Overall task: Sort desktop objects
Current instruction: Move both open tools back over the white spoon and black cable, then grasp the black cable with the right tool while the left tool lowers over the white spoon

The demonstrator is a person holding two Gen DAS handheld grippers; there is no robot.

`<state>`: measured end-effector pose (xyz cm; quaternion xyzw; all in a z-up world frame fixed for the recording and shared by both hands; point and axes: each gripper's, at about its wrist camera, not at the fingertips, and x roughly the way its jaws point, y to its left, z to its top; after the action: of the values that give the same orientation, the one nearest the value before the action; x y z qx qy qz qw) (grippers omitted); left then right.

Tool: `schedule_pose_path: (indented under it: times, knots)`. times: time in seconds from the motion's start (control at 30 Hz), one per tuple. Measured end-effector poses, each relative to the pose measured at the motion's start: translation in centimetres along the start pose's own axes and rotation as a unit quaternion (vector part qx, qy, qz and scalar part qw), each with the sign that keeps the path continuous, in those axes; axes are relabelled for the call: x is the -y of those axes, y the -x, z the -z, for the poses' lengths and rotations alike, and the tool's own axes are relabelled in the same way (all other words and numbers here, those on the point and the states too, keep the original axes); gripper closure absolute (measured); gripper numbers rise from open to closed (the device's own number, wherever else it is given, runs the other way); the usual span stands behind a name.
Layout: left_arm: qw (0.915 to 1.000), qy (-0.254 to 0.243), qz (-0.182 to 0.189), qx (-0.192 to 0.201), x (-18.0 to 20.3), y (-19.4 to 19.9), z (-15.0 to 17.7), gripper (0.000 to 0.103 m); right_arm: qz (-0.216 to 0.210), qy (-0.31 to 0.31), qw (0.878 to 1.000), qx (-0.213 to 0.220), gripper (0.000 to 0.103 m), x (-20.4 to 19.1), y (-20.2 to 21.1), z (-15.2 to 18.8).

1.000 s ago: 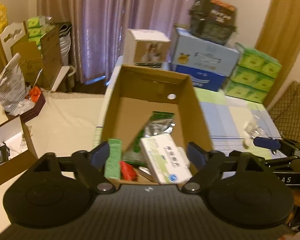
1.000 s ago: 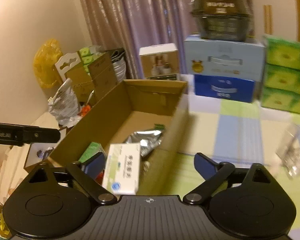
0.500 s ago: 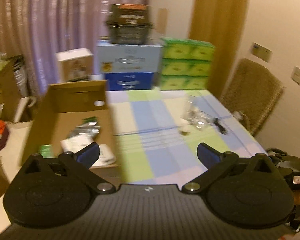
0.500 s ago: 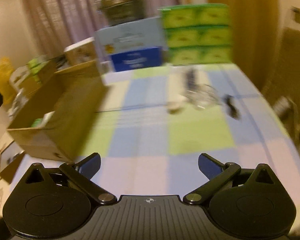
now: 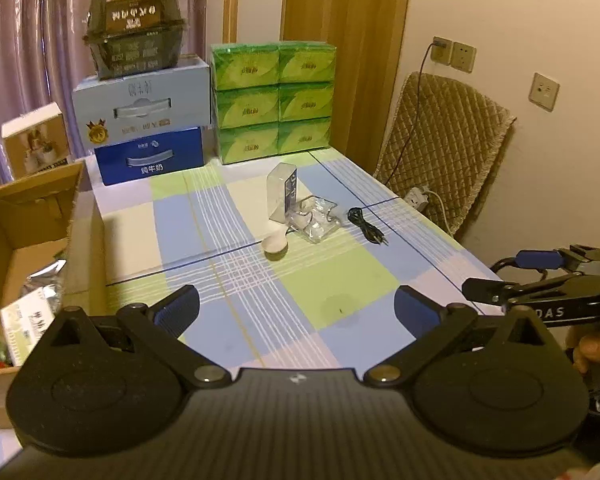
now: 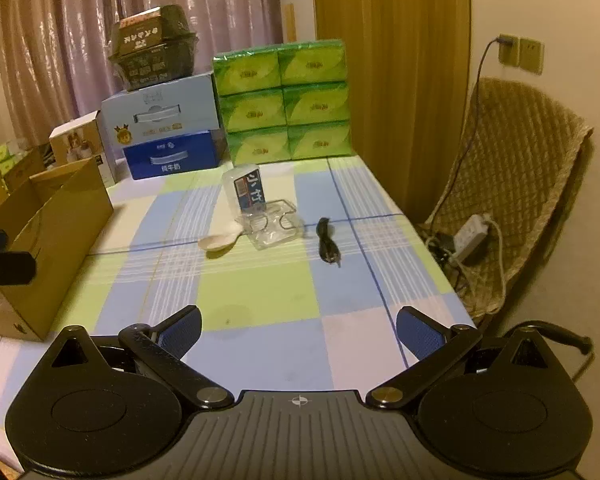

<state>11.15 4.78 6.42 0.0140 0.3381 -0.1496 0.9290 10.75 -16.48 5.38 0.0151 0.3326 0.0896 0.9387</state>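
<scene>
both of your grippers are released and carry nothing: the left gripper [image 5: 296,308] hangs over the near edge of the desk with its blue-padded jaws spread wide, and the right gripper [image 6: 298,330] sits the same way, just inside the near right corner. beyond them, near the middle of the checked blue-and-green tablecloth [image 6: 260,288], lie the things left to sort: a small white plastic spoon [image 6: 220,241], a crumpled clear plastic tray [image 6: 274,229] touching a clear upright box with a blue label [image 6: 249,193], and a short black cable [image 6: 327,241] just beside the tray toward the right edge. the open brown cardboard box [image 6: 56,236] that already holds packets stands at the left edge.

take the cable with your right gripper, as it lies on that side and apart from the rest. come down with the jaws across the bundled part, not the loose plug end, so it does not slip out. the spoon suits your left gripper; pinch the handle, since the bowl would likely slide. keep the clear tray for last: it looks light and will probably shift if brushed.
</scene>
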Motion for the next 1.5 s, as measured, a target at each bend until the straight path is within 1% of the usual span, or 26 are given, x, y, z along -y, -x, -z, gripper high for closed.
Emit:
schedule_pose_path:
  times: [0.13,0.2,0.3,0.43,0.53,0.6,0.67,0.73,0.83,0.9,0.97,1.03,1.07,1.13,1.2,1.27,1.33,1.43,1.47,1.5]
  knots:
    - [0.9999,0.009,-0.001,-0.010,-0.7,-3.8,-0.2,0.001,0.004,-0.007,1.000,-0.003,0.002,1.4,-2.7,-0.8]
    - [0.9999,0.009,-0.009,-0.010,-0.9,-5.8,-0.2,0.001,0.017,-0.010,1.000,0.000,0.002,2.0,-4.1,-1.1]
    - [0.9998,-0.001,-0.019,-0.006,-0.9,-8.7,-0.3,0.001,0.011,0.000,1.000,0.002,0.002,2.8,-6.6,-1.7]
    - [0.9992,-0.006,-0.038,-0.015,-1.1,-12.8,-0.5,0.001,0.010,0.018,1.000,-0.001,0.002,3.5,-9.9,-2.5]
    - [0.9991,0.003,-0.038,-0.020,-1.7,-15.3,-0.5,0.001,0.007,0.014,1.000,-0.010,0.002,3.9,-12.0,-3.1]
    - [0.9992,0.008,-0.030,-0.024,-2.1,-16.8,-0.5,0.002,0.004,0.016,1.000,-0.014,0.003,4.0,-13.4,-3.6]
    - [0.9994,0.004,-0.020,-0.029,-2.2,-18.0,-0.5,0.004,0.003,0.021,1.000,-0.014,0.009,4.1,-14.6,-4.0]
    - [0.9994,-0.012,-0.022,-0.025,-2.1,-19.0,-0.7,0.006,0.008,0.028,0.999,-0.019,0.017,4.3,-15.9,-4.4]
    - [0.9985,-0.043,-0.020,-0.027,-1.9,-20.4,-1.0,0.008,0.004,0.020,0.999,-0.024,0.025,4.9,-17.5,-4.9]
    - [0.9980,-0.055,-0.013,-0.028,-2.1,-21.2,-1.1,0.009,0.004,0.019,0.999,-0.026,0.029,5.2,-18.4,-5.1]
    - [0.9984,-0.047,-0.007,-0.030,-2.7,-22.0,-1.4,0.012,0.003,0.016,0.999,-0.030,0.034,5.3,-19.2,-5.3]
    - [0.9986,-0.038,0.004,-0.037,-3.2,-22.8,-1.6,0.016,-0.004,0.012,0.999,-0.040,0.041,5.4,-20.0,-5.3]
    - [0.9984,-0.040,0.002,-0.039,-3.3,-23.1,-1.7,0.021,-0.007,0.012,0.999,-0.044,0.042,5.4,-20.3,-5.2]
    - [0.9977,-0.054,0.001,-0.040,-3.2,-23.8,-1.8,0.021,-0.008,0.017,0.999,-0.047,0.043,5.2,-20.8,-5.2]
    - [0.9970,-0.067,0.005,-0.039,-3.2,-24.2,-2.0,0.028,-0.012,0.021,0.999,-0.048,0.044,4.9,-21.2,-5.2]
    - [0.9965,-0.075,0.006,-0.037,-3.1,-24.6,-2.2,0.031,-0.013,0.026,0.998,-0.050,0.046,4.6,-21.7,-5.2]
    - [0.9962,-0.079,0.010,-0.034,-3.0,-25.0,-2.5,0.034,-0.015,0.032,0.998,-0.056,0.057,4.4,-22.2,-5.1]
    - [0.9948,-0.095,0.015,-0.035,-2.6,-25.8,-2.6,0.035,-0.014,0.035,0.997,-0.062,0.061,4.3,-22.9,-5.0]
    - [0.9944,-0.097,0.015,-0.038,-2.6,-26.1,-2.5,0.038,-0.011,0.037,0.997,-0.062,0.061,4.3,-23.1,-5.0]
    - [0.9944,-0.096,0.014,-0.042,-2.6,-26.5,-2.4,0.043,-0.009,0.038,0.997,-0.061,0.062,4.3,-23.3,-5.0]
